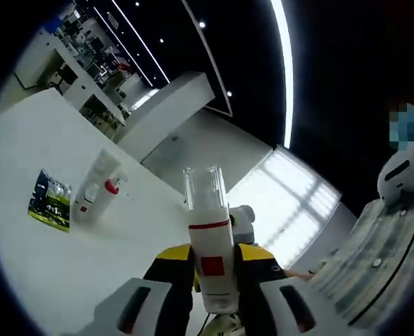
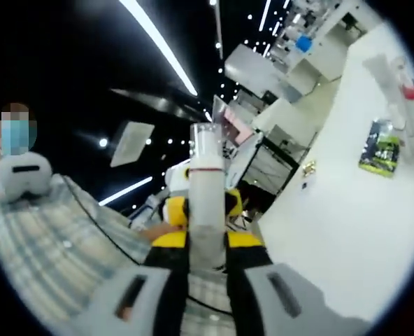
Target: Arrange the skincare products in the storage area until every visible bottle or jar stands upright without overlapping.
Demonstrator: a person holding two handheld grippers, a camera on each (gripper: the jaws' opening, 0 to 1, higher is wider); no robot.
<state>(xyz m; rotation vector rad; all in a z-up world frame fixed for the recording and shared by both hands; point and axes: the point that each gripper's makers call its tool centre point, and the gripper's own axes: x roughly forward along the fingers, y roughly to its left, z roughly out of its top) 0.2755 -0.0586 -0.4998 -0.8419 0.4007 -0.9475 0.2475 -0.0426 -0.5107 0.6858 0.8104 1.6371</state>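
Left gripper view: both grippers, left gripper [image 1: 214,308] and right gripper [image 2: 207,280], clamp one white bottle [image 1: 211,262] aloft; next, stand it upright on the table [image 1: 60,273].

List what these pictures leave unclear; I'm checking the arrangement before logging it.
Left gripper view: tube and red-capped bottle, too small to tell whether they touch.
Both views: green packet print, blurred.
Right gripper view: held bottle base, hidden between right tongs.
Left tongs: grip on it unclear.

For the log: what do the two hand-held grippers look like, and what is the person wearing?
Left hand-held gripper: pale grey jaws with dark oval slots, black body with yellow shoulders. Right hand-held gripper: the same colours. Person's shirt: pale plaid, with a thin dark cable across it.
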